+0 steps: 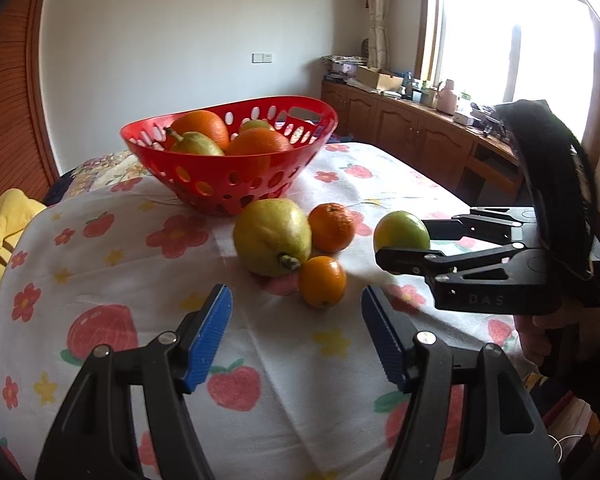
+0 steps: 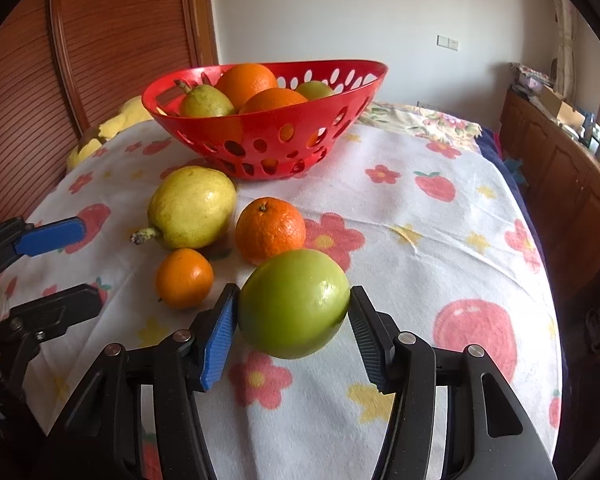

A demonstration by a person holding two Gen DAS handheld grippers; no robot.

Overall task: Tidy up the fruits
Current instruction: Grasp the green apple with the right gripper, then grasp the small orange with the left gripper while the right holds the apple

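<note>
Right gripper (image 2: 292, 334) has the green apple (image 2: 294, 304) between its fingers (image 2: 220, 340), both pads touching its sides: held, low over the flowered cloth (image 2: 420, 240). The apple is round, with no long axis to mind. The red basket (image 2: 268, 148) lies far and slightly left of it, straight past the loose fruit, so the carry likely goes up and over them.

Left gripper (image 1: 296, 328) is empty, fingers moderately apart, pointing at the loose cluster. The small orange (image 1: 323, 281) is just ahead of it, nearest to this hand.

Counts:
- Loose on cloth: one yellow pear (image 1: 272, 236), stem toward the near side; two small oranges, the other one (image 1: 331, 227) farther.
- In basket: two big oranges, one pear, and one greenish fruit partly hidden.
- One apple, held.
</note>
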